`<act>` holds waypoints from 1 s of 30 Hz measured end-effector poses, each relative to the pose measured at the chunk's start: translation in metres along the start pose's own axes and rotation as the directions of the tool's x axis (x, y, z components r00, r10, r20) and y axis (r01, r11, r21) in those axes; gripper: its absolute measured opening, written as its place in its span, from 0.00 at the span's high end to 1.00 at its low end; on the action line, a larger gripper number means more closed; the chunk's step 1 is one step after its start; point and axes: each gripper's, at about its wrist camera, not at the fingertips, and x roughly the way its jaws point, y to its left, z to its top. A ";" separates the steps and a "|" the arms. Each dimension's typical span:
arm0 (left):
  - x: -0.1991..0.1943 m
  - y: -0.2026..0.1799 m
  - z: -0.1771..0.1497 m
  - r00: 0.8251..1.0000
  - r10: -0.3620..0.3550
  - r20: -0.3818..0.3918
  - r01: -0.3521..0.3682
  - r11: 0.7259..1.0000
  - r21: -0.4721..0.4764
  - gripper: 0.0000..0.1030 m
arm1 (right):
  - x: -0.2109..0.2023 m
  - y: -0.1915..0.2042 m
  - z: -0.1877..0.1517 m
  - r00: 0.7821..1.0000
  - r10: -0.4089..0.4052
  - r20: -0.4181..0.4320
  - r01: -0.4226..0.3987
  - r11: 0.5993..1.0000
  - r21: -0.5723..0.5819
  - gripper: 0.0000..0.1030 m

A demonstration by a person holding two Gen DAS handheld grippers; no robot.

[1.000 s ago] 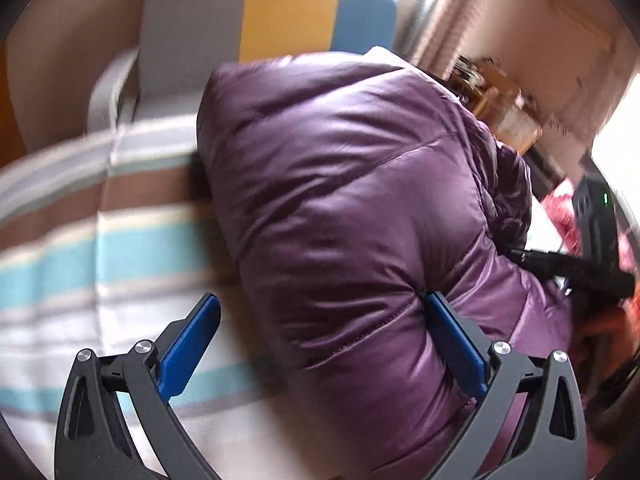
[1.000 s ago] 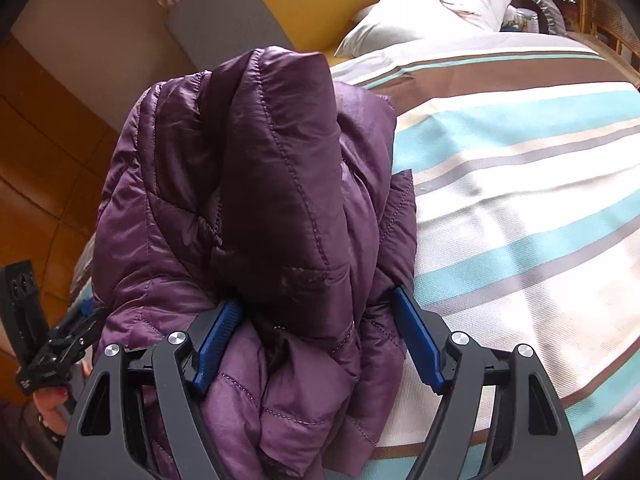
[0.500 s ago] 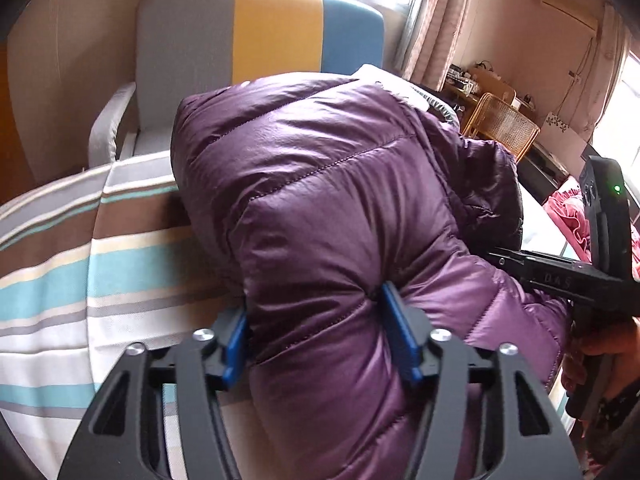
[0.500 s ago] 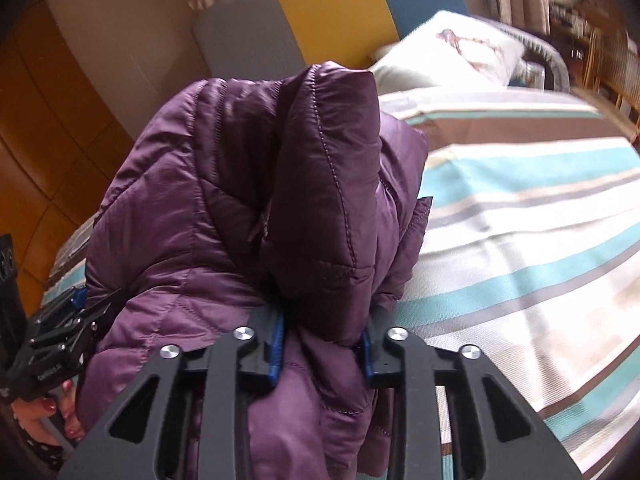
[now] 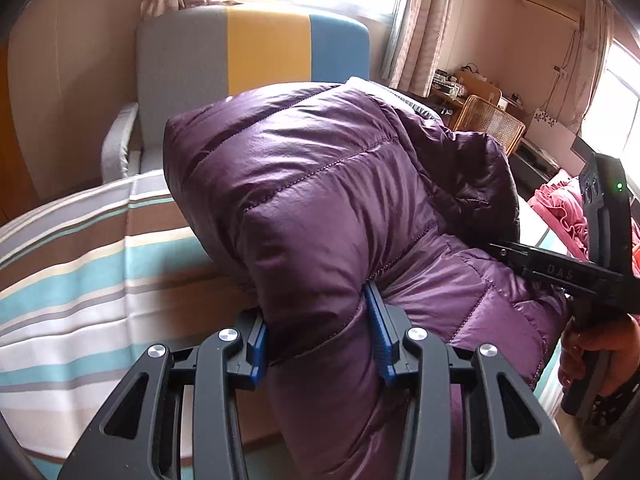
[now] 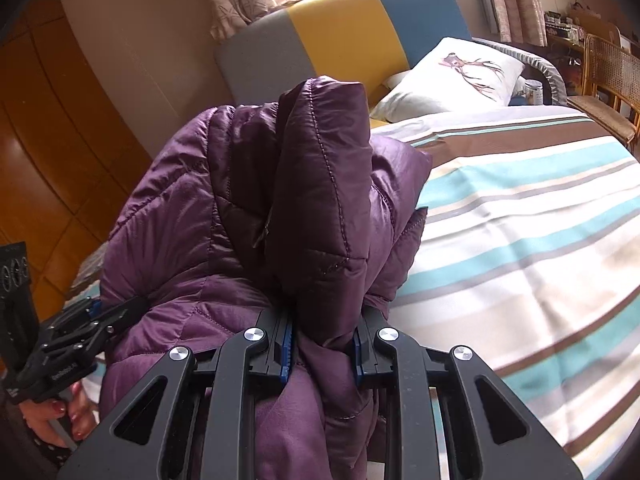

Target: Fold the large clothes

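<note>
Both fingers (image 5: 377, 336) pinching purple jacket (image 5: 320, 184) folds.

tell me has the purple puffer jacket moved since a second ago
Yes. The purple puffer jacket has come up off the striped bedspread, bunched in both tongs, its top nearer the headboard.

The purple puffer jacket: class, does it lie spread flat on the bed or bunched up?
Bunched up. The purple puffer jacket rises in a puffy heap above the striped bedspread, pinched by left gripper and right gripper.

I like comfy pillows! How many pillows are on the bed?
1. One white pillow with a deer picture lies at the head of the bed, beyond the purple jacket. The jacket may hide more.
</note>
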 end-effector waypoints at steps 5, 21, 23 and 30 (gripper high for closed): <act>-0.034 0.011 -0.010 0.999 0.019 0.035 -0.019 1.000 -0.016 0.62 | -0.007 0.025 -0.017 0.999 0.043 -0.013 -0.043 0.999 0.002 0.79; -0.033 0.056 -0.046 0.996 0.073 -0.045 -0.076 0.995 -0.064 0.43 | 0.046 0.041 -0.009 0.981 -0.094 -0.167 0.080 0.993 -0.089 0.22; -0.027 0.063 -0.046 0.998 0.046 -0.050 -0.051 0.992 -0.113 0.40 | 0.061 0.020 -0.006 0.972 0.006 -0.234 0.001 1.000 0.030 0.24; -0.032 0.050 -0.045 0.999 0.055 -0.003 -0.055 0.996 -0.067 0.59 | 0.051 0.018 -0.003 0.974 0.150 -0.169 -0.144 0.989 0.046 0.74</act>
